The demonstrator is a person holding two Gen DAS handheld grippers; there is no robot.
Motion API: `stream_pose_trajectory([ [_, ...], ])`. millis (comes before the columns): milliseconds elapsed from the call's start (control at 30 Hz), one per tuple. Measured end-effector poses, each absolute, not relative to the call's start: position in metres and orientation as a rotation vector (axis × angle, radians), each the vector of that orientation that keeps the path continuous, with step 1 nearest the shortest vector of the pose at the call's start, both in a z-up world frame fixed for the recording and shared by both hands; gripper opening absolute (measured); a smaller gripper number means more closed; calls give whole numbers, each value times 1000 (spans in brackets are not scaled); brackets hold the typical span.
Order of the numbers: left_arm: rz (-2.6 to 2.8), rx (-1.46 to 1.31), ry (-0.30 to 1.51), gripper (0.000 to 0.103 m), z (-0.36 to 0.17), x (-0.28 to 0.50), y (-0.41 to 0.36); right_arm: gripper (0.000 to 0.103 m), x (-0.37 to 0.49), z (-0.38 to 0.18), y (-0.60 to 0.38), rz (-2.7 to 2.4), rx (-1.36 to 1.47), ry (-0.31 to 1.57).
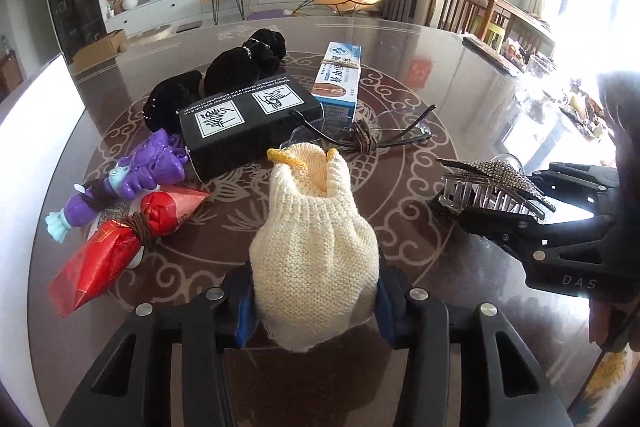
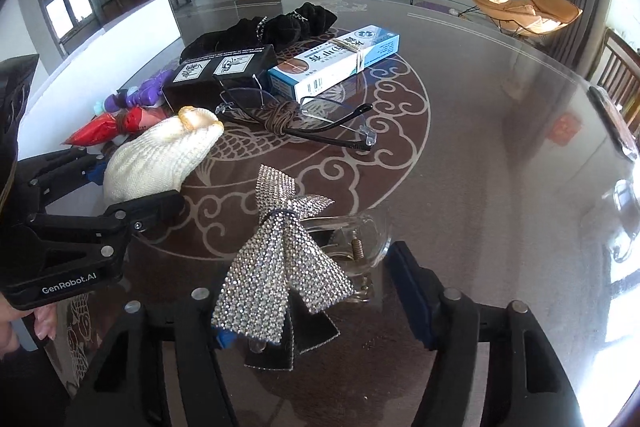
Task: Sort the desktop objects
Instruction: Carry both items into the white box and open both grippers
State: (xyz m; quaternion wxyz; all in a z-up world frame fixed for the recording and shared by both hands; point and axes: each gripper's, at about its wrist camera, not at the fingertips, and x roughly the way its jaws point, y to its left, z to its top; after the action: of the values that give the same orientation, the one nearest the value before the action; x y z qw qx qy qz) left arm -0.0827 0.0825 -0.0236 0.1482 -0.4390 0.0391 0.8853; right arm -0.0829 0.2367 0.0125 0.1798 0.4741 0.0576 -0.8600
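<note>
From the left wrist camera, the left hand-held gripper (image 1: 316, 311) is clamped on a cream knitted glove (image 1: 314, 251), its blue pads pressing the lower part while the yellow-edged cuff points away toward the middle of the table (image 1: 460, 75). Beyond the glove lie a black box (image 1: 248, 123) with white printed panels, a blue and white medicine box (image 1: 338, 79) tied with string, and clear glasses (image 1: 384, 135) bound with brown cord. Black velvet scrunchies (image 1: 224, 75) sit behind the black box. To the left lie a purple toy (image 1: 136, 175) and a red packet (image 1: 120, 243) tied with cord, touching each other. At the right, the right hand-held gripper (image 1: 496, 203) holds a rhinestone hair claw (image 1: 492, 183) above the table. From the right wrist camera, the right hand-held gripper (image 2: 312, 291) has its fingers well apart, with the rhinestone hair claw (image 2: 280, 259) between them, resting against the left finger; whether the right pad touches its clear handle I cannot tell. At the left, the left hand-held gripper (image 2: 140, 187) grips the cream knitted glove (image 2: 156, 159). Farther off lie the clear glasses (image 2: 296, 115), the medicine box (image 2: 336, 63), the black box (image 2: 220, 71), the scrunchies (image 2: 272, 27), the purple toy (image 2: 136, 95) and the red packet (image 2: 116, 123).
</note>
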Motion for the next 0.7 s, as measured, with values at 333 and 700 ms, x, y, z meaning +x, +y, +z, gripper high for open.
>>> stream_pose_trajectory([
  [333, 2707, -1058, -177, 47, 81, -1, -46, 50, -46, 82, 189, -2362, 1168, 123],
  [700, 3041, -1358, -357, 47, 97, 16, -290, 50, -32, 164, -77, -1997, 888, 233],
])
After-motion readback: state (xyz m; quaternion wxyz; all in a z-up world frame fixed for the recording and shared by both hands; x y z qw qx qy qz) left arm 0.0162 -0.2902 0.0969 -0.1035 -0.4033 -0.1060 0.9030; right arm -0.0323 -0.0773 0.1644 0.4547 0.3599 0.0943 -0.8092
